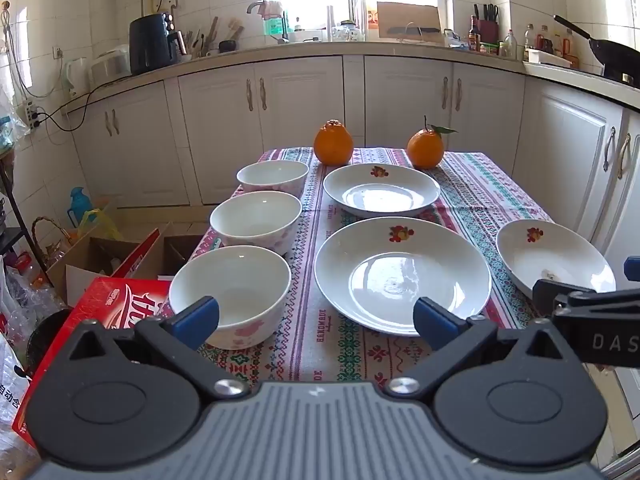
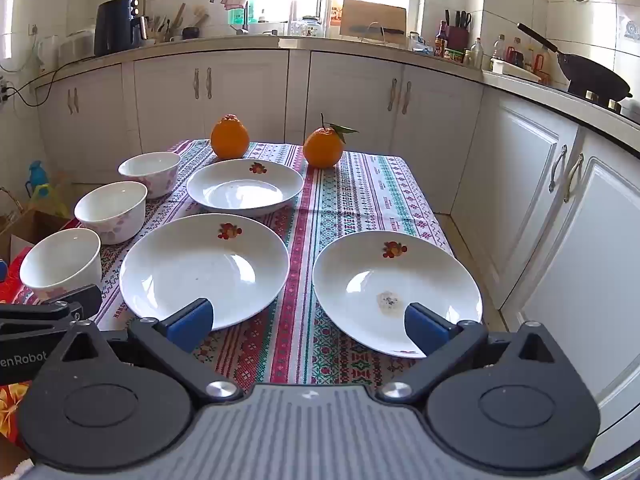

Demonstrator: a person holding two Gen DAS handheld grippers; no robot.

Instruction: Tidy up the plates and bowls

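Three white bowls with pink flowers stand in a row along the table's left side: near bowl (image 1: 230,294) (image 2: 62,264), middle bowl (image 1: 256,220) (image 2: 112,210), far bowl (image 1: 273,176) (image 2: 150,172). Three white plates with a fruit print lie beside them: far plate (image 1: 382,190) (image 2: 245,186), near centre plate (image 1: 402,276) (image 2: 204,270), right plate (image 1: 554,256) (image 2: 396,290), which has a small stain. My left gripper (image 1: 316,322) hovers open above the near table edge between near bowl and centre plate. My right gripper (image 2: 308,322) is open between the centre and right plates.
Two oranges (image 1: 333,142) (image 1: 426,148) sit at the far end of the patterned tablecloth (image 2: 352,200). Cardboard boxes and a red box (image 1: 120,304) stand on the floor left of the table. White kitchen cabinets (image 2: 560,184) run behind and along the right.
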